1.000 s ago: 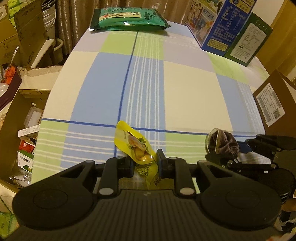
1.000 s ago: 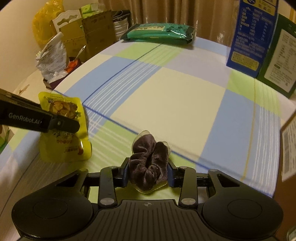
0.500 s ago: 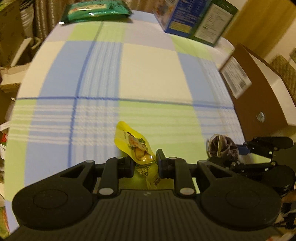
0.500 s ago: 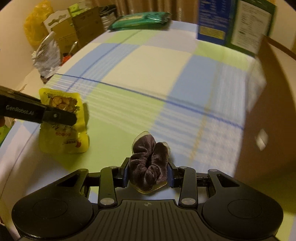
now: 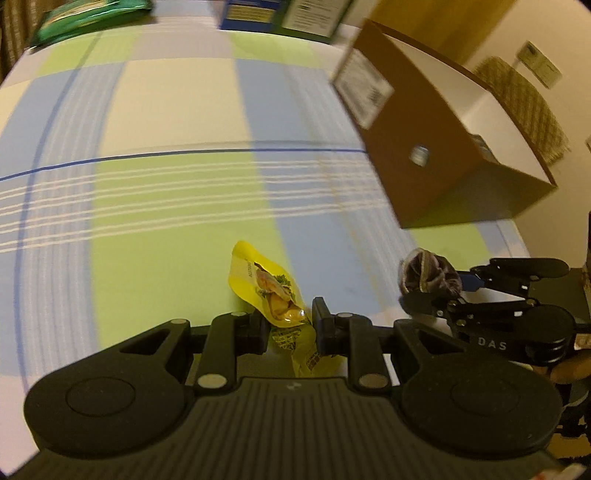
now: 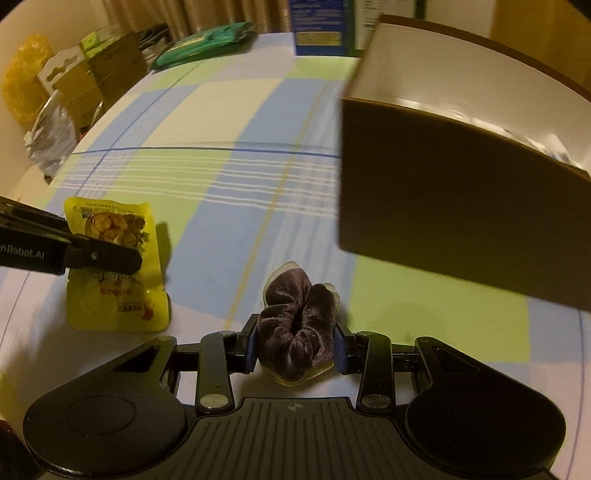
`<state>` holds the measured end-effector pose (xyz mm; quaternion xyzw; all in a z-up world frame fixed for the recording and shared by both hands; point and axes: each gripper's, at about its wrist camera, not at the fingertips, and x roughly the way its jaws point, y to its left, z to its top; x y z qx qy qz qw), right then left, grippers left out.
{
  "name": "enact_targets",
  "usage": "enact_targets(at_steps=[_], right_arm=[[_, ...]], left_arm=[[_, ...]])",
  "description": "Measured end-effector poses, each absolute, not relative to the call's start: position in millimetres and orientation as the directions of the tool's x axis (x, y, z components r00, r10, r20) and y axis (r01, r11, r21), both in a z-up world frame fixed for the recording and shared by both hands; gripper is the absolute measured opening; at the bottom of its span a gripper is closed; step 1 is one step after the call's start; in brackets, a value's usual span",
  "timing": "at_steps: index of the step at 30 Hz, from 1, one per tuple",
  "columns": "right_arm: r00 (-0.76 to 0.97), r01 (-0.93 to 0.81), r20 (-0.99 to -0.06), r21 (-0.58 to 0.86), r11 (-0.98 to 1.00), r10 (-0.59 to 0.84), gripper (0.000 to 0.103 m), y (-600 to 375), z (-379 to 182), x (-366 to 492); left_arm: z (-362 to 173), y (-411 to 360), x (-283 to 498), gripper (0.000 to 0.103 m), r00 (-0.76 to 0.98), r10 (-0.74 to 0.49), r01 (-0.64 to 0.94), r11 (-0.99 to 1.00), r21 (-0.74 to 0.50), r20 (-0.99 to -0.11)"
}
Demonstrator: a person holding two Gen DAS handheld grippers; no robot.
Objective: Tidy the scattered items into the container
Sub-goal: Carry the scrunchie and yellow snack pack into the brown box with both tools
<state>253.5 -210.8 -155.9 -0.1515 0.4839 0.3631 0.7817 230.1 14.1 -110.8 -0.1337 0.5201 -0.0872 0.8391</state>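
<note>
A lived-in home room, this — the surface (image 6: 229, 110) wears a checked cloth of blue, green and cream. Curtains (image 6: 177, 14) hang behind its far edge, where a green packet (image 6: 207, 42) and printed cartons (image 6: 319, 26) sit. Off the left edge — stacked cardboard boxes (image 6: 107, 70), a yellow bag (image 6: 22, 77), household clutter.
</note>
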Motion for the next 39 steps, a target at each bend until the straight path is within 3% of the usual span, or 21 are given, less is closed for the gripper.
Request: enact_targets(at_steps=[14,39], right_arm=[[0.322,-0.663,-0.847,0.117,0.739,0.424,0.035,-283.6,-119.8,266.9],[0.329,-0.702,-0.803,0.145,0.698,0.497,0.036,-351.3,-75.2,302.8]], left_arm=[[-75.7,-56.6,228.3,0.019,0.483,-0.359,0.126,0.931,-0.342,-0.799],[-28.7,-133.3,242.4,0.019,0.559,-0.383,0.178,0.921,-0.345,-0.735]])
